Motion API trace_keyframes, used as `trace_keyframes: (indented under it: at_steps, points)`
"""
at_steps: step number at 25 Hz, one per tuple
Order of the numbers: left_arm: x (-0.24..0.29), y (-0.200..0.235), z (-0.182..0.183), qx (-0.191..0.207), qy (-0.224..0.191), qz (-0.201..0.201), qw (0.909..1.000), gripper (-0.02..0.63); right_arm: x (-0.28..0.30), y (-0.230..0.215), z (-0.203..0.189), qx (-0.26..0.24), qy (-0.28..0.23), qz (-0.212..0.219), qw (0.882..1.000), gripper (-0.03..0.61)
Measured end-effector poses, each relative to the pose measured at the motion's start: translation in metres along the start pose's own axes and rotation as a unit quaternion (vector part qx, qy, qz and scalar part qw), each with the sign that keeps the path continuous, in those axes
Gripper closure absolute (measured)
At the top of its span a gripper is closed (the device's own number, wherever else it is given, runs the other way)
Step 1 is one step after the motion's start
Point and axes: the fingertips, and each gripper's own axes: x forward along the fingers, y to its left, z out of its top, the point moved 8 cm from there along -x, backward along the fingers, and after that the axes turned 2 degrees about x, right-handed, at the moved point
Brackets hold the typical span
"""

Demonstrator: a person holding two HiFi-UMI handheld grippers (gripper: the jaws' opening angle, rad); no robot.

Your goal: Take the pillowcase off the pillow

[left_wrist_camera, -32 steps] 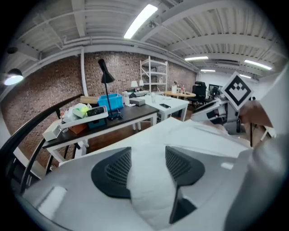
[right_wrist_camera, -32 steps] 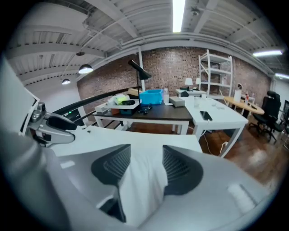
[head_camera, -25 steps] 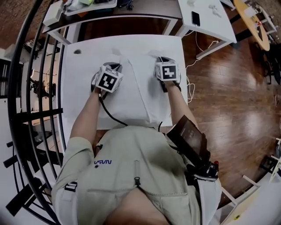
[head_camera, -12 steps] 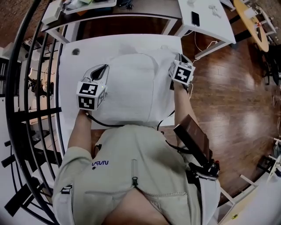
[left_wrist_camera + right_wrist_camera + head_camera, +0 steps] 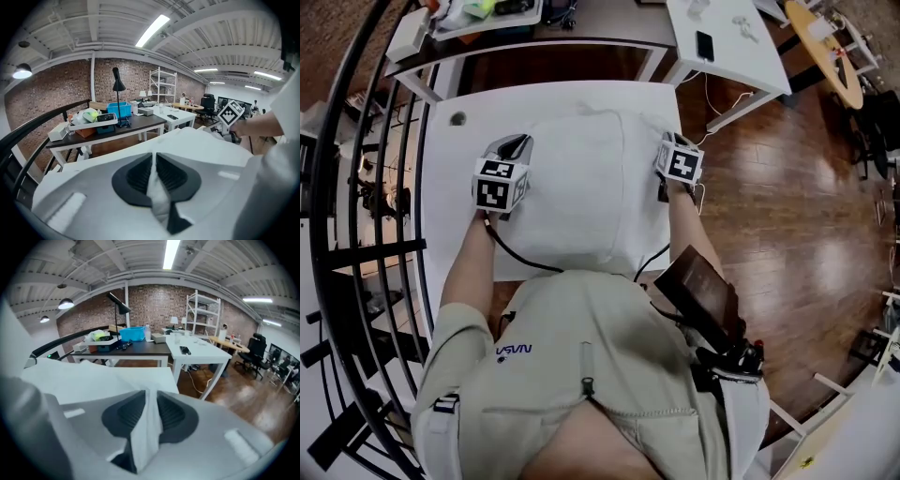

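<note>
Pillowcase (image 5: pixel 581 187) lies flat mid white table (image 5: pixel 450 225), pillow inside, no bare pillow showing. Left gripper (image 5: pixel 512 146) sits at the case's left edge, clamped tight on a thin pinch of white cloth. Right gripper (image 5: pixel 666 150) is at the right edge with a thicker cloth fold between its jaws and the pads on it. Those jaws have just been opening a little, so that grip looks looser.

Step in hand, likely: hold both side edges to work the case off. To do it well: firm up the right pinch, hold cloth only and not the filling, pull both sides evenly toward the open end, and keep low. Can't tell which end is open.
</note>
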Motion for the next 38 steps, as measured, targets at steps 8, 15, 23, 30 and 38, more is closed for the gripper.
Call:
trace_keyframes:
  at_steps: [8, 15, 23, 30, 38]
  points:
    - [-0.034, -0.026, 0.014, 0.029, -0.052, -0.009, 0.9982, 0.408, -0.062, 0.027, 0.008, 0.006, -0.098, 0.044, 0.994, 0.442]
    - [-0.074, -0.106, -0.004, 0.075, -0.072, -0.110, 0.9886, 0.336, -0.137, 0.065, -0.043, 0.009, -0.114, 0.078, 0.990, 0.442]
    - [-0.094, -0.171, -0.056, 0.091, -0.036, -0.138, 0.9856, 0.268, -0.201, 0.083, -0.139, -0.027, -0.065, 0.133, 0.989, 0.386]
    - [-0.090, -0.188, -0.083, 0.087, 0.012, -0.102, 0.9908, 0.268, -0.199, 0.087, -0.172, -0.053, -0.040, 0.179, 0.982, 0.357]
    - [-0.071, -0.192, -0.107, 0.089, 0.023, -0.047, 0.9947, 0.307, -0.189, 0.093, -0.196, -0.081, -0.021, 0.203, 0.976, 0.359]
